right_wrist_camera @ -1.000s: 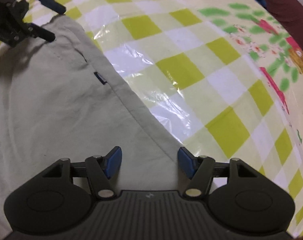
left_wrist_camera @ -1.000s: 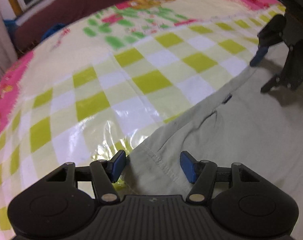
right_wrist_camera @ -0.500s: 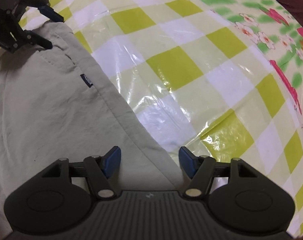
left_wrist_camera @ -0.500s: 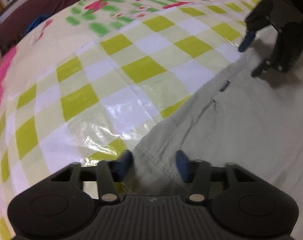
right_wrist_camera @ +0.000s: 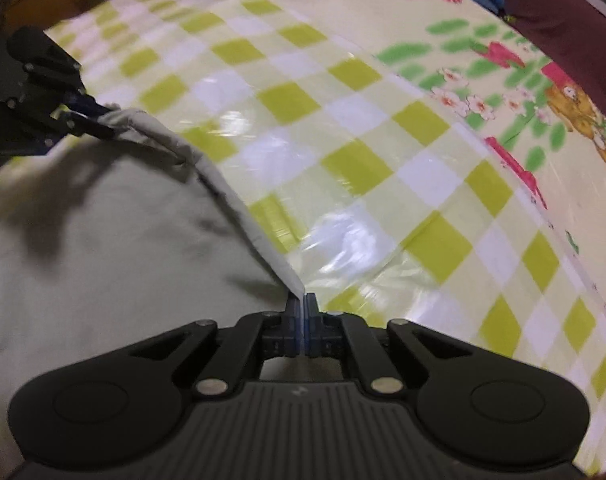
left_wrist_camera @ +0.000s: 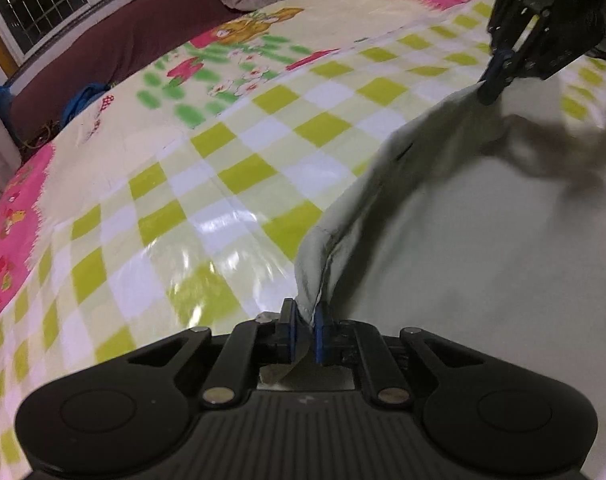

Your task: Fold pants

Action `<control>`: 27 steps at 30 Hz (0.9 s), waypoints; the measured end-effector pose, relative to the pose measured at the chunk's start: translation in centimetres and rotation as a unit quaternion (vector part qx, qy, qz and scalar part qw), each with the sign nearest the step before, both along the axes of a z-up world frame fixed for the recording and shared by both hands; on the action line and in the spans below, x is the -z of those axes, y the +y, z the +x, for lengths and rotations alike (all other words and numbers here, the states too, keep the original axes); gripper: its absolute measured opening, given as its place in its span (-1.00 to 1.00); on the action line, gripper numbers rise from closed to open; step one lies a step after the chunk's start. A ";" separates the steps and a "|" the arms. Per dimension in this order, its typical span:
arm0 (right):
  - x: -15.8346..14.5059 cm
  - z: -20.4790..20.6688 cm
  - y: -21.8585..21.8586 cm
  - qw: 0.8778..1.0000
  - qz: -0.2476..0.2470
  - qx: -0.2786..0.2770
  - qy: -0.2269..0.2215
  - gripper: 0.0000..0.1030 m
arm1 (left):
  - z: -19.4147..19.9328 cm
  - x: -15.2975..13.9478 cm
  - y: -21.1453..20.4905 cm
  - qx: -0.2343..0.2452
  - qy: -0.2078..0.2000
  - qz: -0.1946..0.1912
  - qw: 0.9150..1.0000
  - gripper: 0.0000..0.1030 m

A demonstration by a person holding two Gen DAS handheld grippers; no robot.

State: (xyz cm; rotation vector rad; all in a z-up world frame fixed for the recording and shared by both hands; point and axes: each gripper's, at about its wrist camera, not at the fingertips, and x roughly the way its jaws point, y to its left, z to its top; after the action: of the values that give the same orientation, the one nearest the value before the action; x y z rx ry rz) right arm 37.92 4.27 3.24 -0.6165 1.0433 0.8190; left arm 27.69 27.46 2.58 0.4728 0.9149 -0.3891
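Pale grey-green pants (left_wrist_camera: pixel 483 240) lie on a bed covered with a glossy yellow-green checked sheet (left_wrist_camera: pixel 223 184). My left gripper (left_wrist_camera: pixel 303 330) is shut on one end of the pants' edge and lifts it off the sheet. My right gripper (right_wrist_camera: pixel 301 320) is shut on the other end of that edge. The edge hangs taut between the two grippers. In the right wrist view the pants (right_wrist_camera: pixel 103 240) fill the left side and the left gripper (right_wrist_camera: pixel 91 120) shows at the far left. In the left wrist view the right gripper (left_wrist_camera: pixel 499 80) shows at the upper right.
The sheet (right_wrist_camera: pixel 383 160) has pink borders and cartoon prints at its far side. A dark maroon mattress edge (left_wrist_camera: pixel 103 52) and a barred window (left_wrist_camera: pixel 43 8) lie beyond. Blue cloth (left_wrist_camera: pixel 83 98) lies by the bed's far edge.
Both grippers have closed on the pants' edge and raised it off the sheet. One second ago both were open around the flat edge.
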 end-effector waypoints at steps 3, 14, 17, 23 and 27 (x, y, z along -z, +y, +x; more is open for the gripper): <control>-2.5 -5.5 -1.2 1.000 0.021 -0.007 0.013 -0.95 | -5.1 -2.2 0.1 -0.012 0.001 -0.013 1.000 -0.53; 2.5 -22.0 -4.0 0.988 0.072 0.005 0.136 -0.95 | -19.0 2.0 -2.2 -0.090 0.006 -0.014 0.996 -0.53; 3.1 -24.1 -4.7 0.990 0.089 0.012 0.111 -0.95 | -21.0 2.8 -2.5 -0.099 -0.021 -0.004 0.995 -0.53; 3.1 -29.2 -5.5 0.994 0.109 0.008 0.020 -0.95 | -23.9 4.2 -3.1 -0.133 -0.066 -0.001 0.989 -0.52; 5.6 -30.2 -4.0 0.997 0.078 0.009 -0.021 -0.94 | -25.7 6.1 -4.0 -0.125 -0.079 0.032 0.989 -0.52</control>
State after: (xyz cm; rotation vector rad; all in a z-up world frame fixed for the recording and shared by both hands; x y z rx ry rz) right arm 7.72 0.30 -2.33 -0.4880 0.9357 0.8594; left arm 1.99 23.50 -3.53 0.4350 0.8228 -0.0929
